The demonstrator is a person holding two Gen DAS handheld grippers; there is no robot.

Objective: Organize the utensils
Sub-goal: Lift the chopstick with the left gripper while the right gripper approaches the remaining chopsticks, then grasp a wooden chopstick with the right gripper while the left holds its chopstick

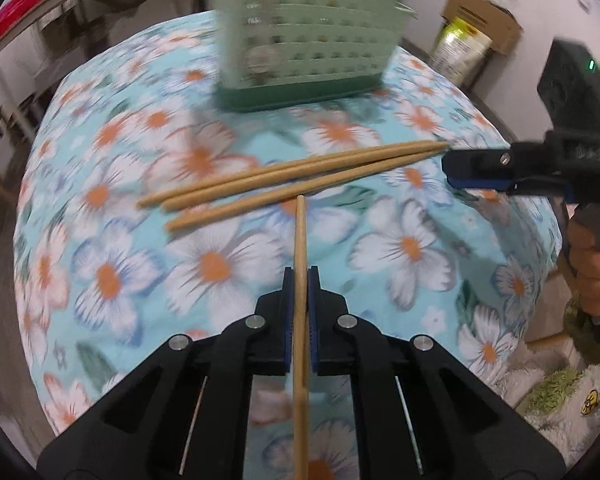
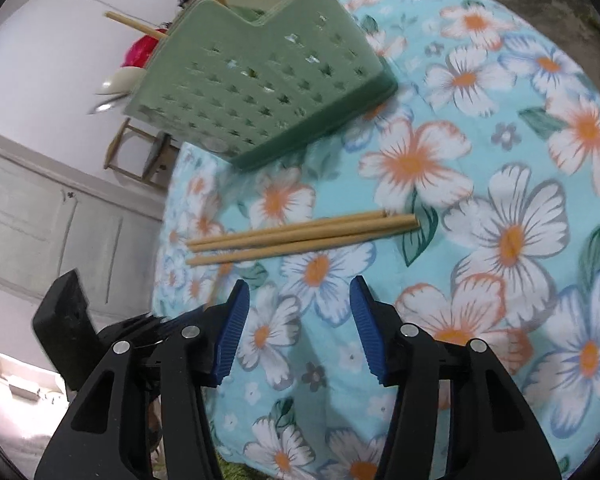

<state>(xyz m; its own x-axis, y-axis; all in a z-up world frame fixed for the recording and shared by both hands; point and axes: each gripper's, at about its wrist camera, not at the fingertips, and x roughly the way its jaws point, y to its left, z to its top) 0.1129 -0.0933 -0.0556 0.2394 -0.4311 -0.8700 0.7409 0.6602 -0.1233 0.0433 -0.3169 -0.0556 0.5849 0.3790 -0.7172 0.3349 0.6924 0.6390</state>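
Note:
My left gripper is shut on a single wooden chopstick, which runs lengthwise between the blue pads and ends just short of the others. Three more chopsticks lie side by side on the flowered tablecloth. Behind them stands a green perforated utensil holder, with chopsticks and a spoon sticking out of it. My right gripper hovers open just short of the three chopsticks, nothing between its fingers. From the left wrist view the right gripper sits at their tapered ends.
The cloth-covered table drops off at its left edge in the right wrist view. Beyond it are a wooden stool and a pale cabinet. A cardboard box, a green bag and a shaggy rug lie off the table.

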